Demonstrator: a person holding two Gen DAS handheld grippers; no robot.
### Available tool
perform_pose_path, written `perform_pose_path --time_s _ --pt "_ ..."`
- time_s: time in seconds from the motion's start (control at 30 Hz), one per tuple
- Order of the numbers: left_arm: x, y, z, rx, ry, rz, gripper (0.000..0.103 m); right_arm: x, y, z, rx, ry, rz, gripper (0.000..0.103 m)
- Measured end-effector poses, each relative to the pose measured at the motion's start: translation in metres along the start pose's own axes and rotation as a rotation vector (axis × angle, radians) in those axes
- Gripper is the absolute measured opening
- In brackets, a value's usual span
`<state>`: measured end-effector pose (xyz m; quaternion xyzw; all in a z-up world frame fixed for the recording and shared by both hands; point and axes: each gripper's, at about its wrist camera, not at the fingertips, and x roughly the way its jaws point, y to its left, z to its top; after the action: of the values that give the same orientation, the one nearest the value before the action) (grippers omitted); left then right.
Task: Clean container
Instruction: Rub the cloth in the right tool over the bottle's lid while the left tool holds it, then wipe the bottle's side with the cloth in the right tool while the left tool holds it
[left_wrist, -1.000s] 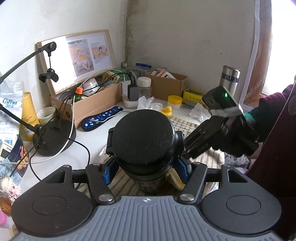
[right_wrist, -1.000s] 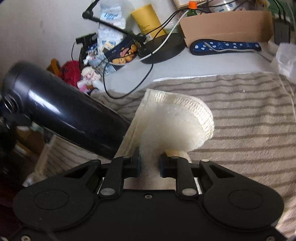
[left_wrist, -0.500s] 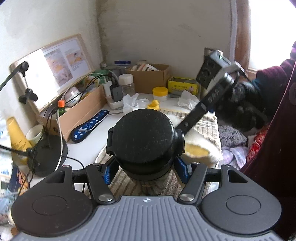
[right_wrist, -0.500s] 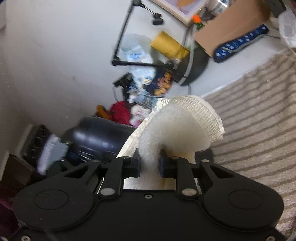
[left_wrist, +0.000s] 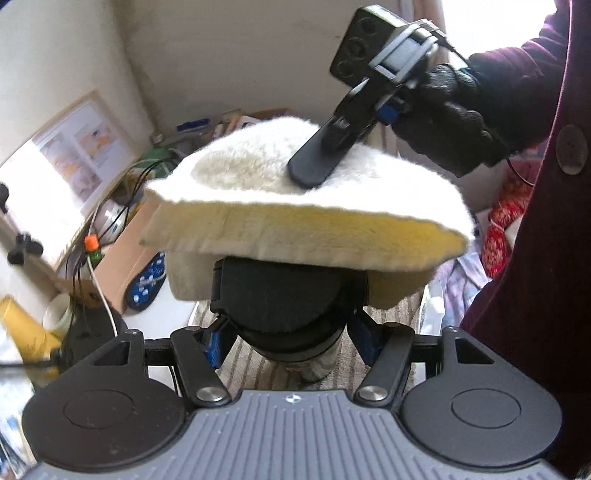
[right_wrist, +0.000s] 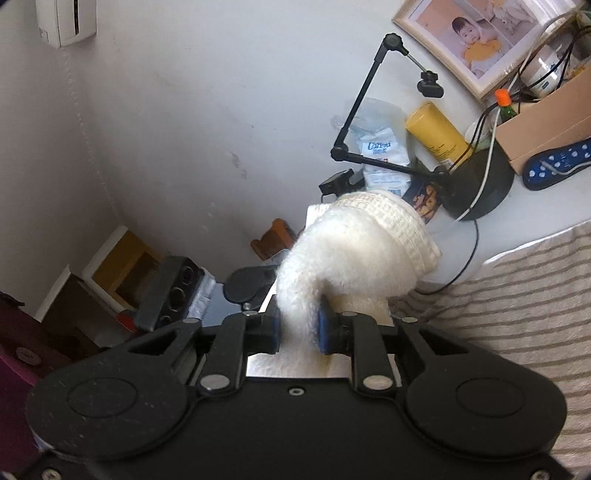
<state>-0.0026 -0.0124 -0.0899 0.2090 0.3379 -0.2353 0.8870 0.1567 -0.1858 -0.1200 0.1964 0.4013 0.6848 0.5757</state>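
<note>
The black flask (left_wrist: 291, 314) is clamped between the jaws of the left gripper (left_wrist: 291, 341), which are easing open, above the striped towel (right_wrist: 517, 295). The white-and-yellow cloth (left_wrist: 295, 206), pinched tight by the right gripper (right_wrist: 297, 330), is laid over the flask's lid.

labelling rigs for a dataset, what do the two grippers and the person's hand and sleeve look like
The left gripper has a ribbed grey body, two round black discs, black linkage arms with silver rivets and blue pads. The right gripper is all black with blue pads. The right hand wears a black glove below a dark maroon sleeve.
</note>
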Motion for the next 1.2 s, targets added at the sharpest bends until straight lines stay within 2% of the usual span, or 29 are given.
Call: perform_pose_path --time_s 0.23,0.37,0.5,0.6,0.67,0.77,0.83,0.87,0.97,1.03,1.13,1.2 --pt "0.015 -0.004 0.011 0.051 -0.014 -0.021 0.064 -0.015 -0.051 -0.025 0.146 -0.018 -0.148 0.019" --pt "0.020 0.002 0.013 0.031 -0.022 -0.024 0.064 -0.013 -0.067 -0.038 0.176 -0.007 -0.249 0.019" --pt "0.020 0.006 0.013 -0.023 -0.029 -0.018 0.065 -0.006 -0.074 -0.044 0.163 0.017 -0.313 0.019" --pt "0.023 0.002 0.017 -0.107 -0.013 0.041 0.065 -0.005 -0.075 -0.046 0.153 0.017 -0.332 0.019" --pt "0.027 -0.001 0.019 -0.186 0.010 0.118 0.066 -0.007 -0.074 -0.045 0.155 0.001 -0.332 0.019" --pt "0.028 0.000 0.021 -0.391 0.031 0.215 0.066 -0.009 -0.068 -0.041 0.151 -0.019 -0.315 0.019" --pt "0.025 0.002 0.020 -0.502 -0.011 0.221 0.066 -0.007 -0.063 -0.036 0.136 -0.017 -0.300 0.019" --pt "0.025 0.002 0.020 -0.509 -0.024 0.220 0.066 -0.005 -0.059 -0.034 0.124 -0.011 -0.294 0.019" --pt "0.024 0.007 0.017 -0.458 -0.024 0.208 0.064 -0.002 -0.053 -0.028 0.096 0.009 -0.284 0.019" --pt "0.025 0.012 0.016 -0.374 -0.029 0.158 0.063 -0.003 -0.051 -0.026 0.082 0.019 -0.282 0.019" --pt "0.024 0.024 0.008 -0.208 -0.062 0.032 0.063 -0.010 -0.050 -0.023 0.084 0.003 -0.264 0.019" --pt "0.023 0.034 0.006 -0.179 -0.064 -0.030 0.064 -0.014 -0.047 -0.019 0.086 -0.019 -0.245 0.019"
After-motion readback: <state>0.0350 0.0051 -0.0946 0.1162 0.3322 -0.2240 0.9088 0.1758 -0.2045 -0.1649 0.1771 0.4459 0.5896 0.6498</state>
